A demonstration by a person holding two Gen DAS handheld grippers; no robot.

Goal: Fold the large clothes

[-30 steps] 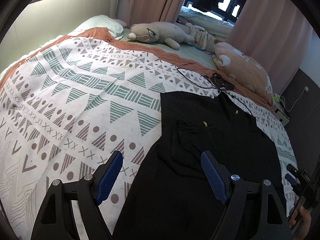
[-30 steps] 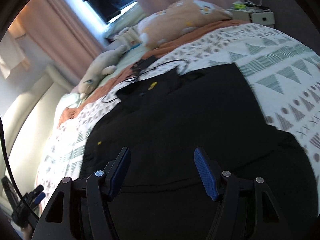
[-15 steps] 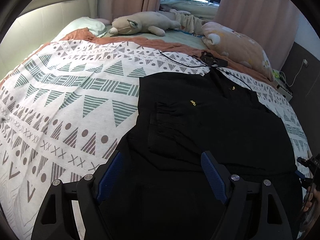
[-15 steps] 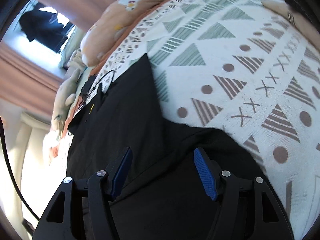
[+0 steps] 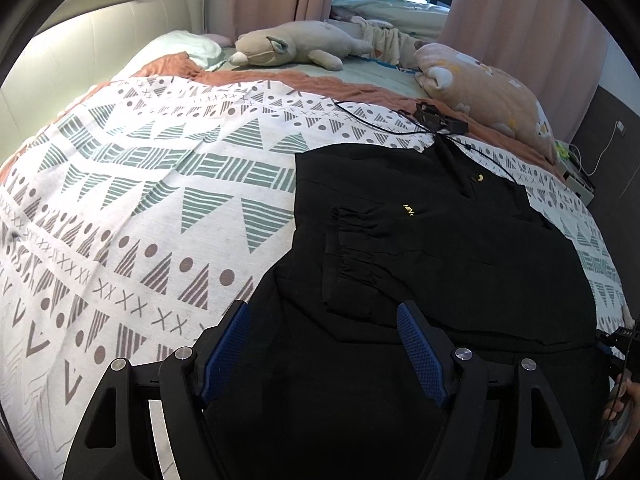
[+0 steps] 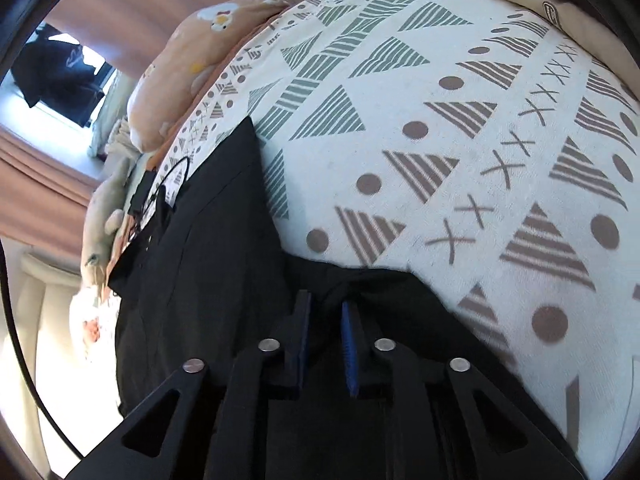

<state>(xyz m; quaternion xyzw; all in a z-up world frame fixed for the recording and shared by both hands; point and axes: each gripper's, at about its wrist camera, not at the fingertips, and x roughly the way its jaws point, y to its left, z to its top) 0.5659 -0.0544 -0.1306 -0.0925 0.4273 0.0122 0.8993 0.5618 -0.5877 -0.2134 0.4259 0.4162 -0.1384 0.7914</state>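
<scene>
You have a black garment spread flat on the patterned bedspread, collar toward twelve o'clock, one sleeve folded across its chest beside small yellow lettering, its hem nearest you at six o'clock.

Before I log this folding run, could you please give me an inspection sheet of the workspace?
Surface: bed with patterned bedspread, lightly creased.
Job's things: black garment spread flat, one sleeve folded across its chest.
Clutter: grey plush toy; peach plush pillow.
Grippers: left tongs open above the garment's near edge; right tongs closing on a pinch of black fabric.
Cables: thin black cable with a small black device beside the collar.
Surroundings: pink curtains, window, padded headboard.
</scene>
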